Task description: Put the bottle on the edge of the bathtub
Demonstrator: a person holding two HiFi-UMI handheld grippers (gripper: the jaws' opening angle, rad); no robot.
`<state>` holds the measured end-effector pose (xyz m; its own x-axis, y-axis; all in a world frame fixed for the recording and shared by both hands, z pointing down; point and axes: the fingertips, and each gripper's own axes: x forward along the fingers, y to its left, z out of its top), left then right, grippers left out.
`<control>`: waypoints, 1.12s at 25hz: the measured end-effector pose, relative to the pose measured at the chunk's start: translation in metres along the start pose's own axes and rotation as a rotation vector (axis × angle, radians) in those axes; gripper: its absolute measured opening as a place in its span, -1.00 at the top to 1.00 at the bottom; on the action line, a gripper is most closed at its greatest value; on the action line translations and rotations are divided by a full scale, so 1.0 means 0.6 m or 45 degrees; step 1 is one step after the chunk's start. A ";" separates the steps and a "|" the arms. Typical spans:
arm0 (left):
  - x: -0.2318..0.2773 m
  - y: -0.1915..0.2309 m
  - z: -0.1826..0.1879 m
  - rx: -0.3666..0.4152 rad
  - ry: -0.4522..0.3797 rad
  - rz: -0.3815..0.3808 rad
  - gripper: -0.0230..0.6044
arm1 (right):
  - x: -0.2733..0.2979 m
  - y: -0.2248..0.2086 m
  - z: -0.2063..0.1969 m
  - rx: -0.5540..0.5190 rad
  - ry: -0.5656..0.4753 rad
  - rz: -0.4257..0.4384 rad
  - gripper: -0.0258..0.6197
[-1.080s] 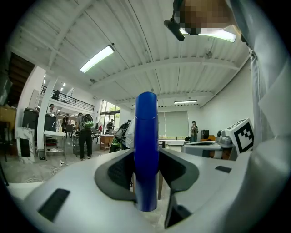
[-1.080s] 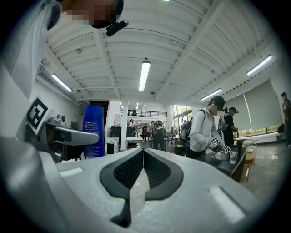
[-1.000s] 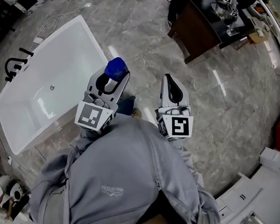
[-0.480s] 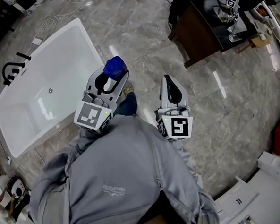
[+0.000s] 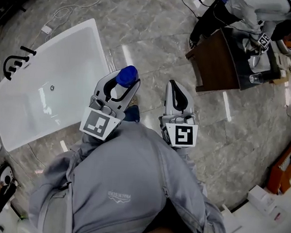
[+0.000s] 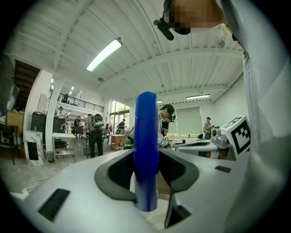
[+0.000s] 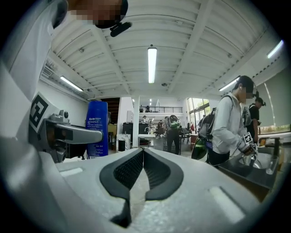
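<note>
The blue bottle (image 5: 127, 75) stands upright in your left gripper (image 5: 122, 83), whose half-open jaws are clamped on its body. It hangs over the floor just beside the bathtub (image 5: 101, 47), not above its rim. In the last second you've only turned — the tub swung in view, but the bottle got no closer, so placing remains. Your right gripper (image 5: 174, 85) is closed and empty.

Head view steeply down, gripper views angled upward (both catch bottle (image 6: 146, 150))
</note>
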<state>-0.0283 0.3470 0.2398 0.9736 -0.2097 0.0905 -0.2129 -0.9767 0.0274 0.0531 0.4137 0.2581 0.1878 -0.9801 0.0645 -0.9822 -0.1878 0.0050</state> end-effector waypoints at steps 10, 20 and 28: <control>0.078 0.149 0.010 -0.023 0.000 0.135 0.43 | 0.188 -0.021 0.013 -0.018 0.018 0.141 0.91; 0.086 0.235 0.001 -0.070 -0.005 0.307 0.43 | 0.294 -0.013 0.010 -0.040 0.041 0.292 0.91; 0.105 0.344 -0.005 -0.079 -0.006 0.487 0.43 | 0.431 0.010 0.012 -0.064 0.028 0.485 0.91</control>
<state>-0.0112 0.1323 0.2539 0.8232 -0.5588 0.1009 -0.5653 -0.8232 0.0530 0.0959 0.1585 0.2674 -0.1900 -0.9774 0.0929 -0.9808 0.1931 0.0255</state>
